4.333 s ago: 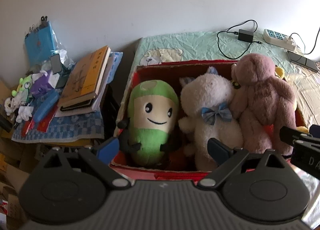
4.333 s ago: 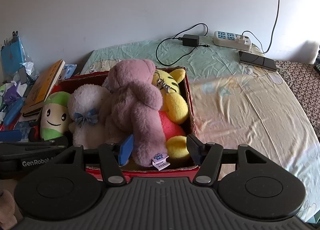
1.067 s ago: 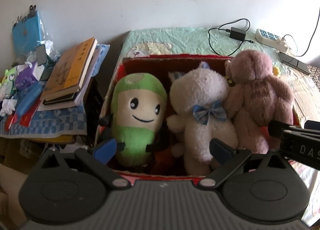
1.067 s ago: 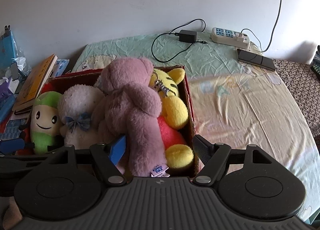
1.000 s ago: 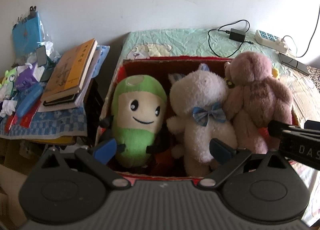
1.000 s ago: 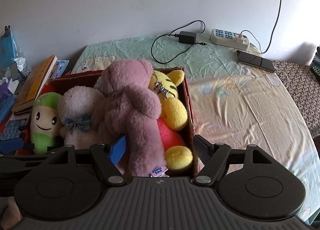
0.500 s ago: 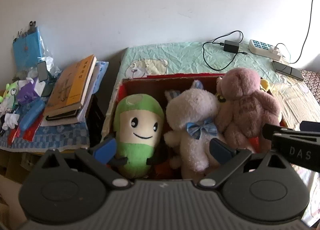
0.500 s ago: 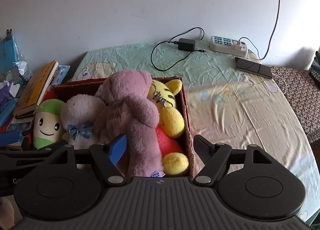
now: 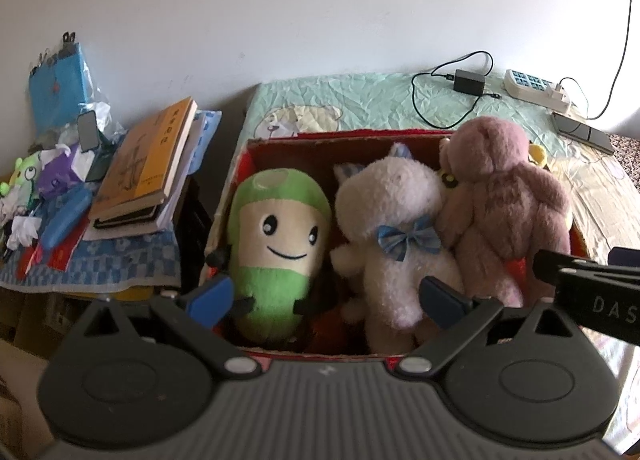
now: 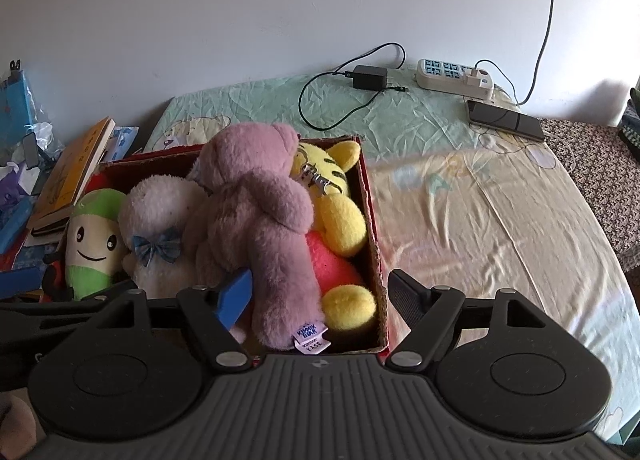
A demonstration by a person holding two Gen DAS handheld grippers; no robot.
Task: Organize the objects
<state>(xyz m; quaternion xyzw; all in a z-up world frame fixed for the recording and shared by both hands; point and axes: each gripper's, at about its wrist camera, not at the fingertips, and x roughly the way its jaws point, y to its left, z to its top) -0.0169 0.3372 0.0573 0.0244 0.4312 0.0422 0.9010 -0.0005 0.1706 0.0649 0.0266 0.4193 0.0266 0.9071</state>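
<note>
Red cardboard box (image 9: 400, 138) on the near-left part of the bed (image 10: 480, 212), packed with soft toys, all upright or leaning.

Contents, left to right:
- green smiling plush (image 9: 280, 244), at the left wall of the box;
- white plush with blue bow (image 9: 394, 236), touching the green one's right side;
- pink bear (image 9: 504, 196), back turned, leaning against the white plush;
- yellow tiger plush (image 10: 332, 196) with metal clip, at the right wall; shown almost wholly by the right wrist view only, a sliver in the left;
- pink-red plush (image 10: 328, 264), under the bear and tiger; right wrist view only.

Left gripper (image 9: 324, 296): fingers spread wide, empty, above the near edge of the box before the green and white toys.
Right gripper (image 10: 320, 292): fingers spread, empty, straddling the bear's leg and the box's near-right corner.

Left of bed, clearest in the left wrist view: stacked books (image 9: 148, 164) on a checked cloth (image 9: 100, 264).
Far end of bed: power strip (image 10: 454, 74), black adapter (image 10: 370, 77), phone (image 10: 506, 118).
</note>
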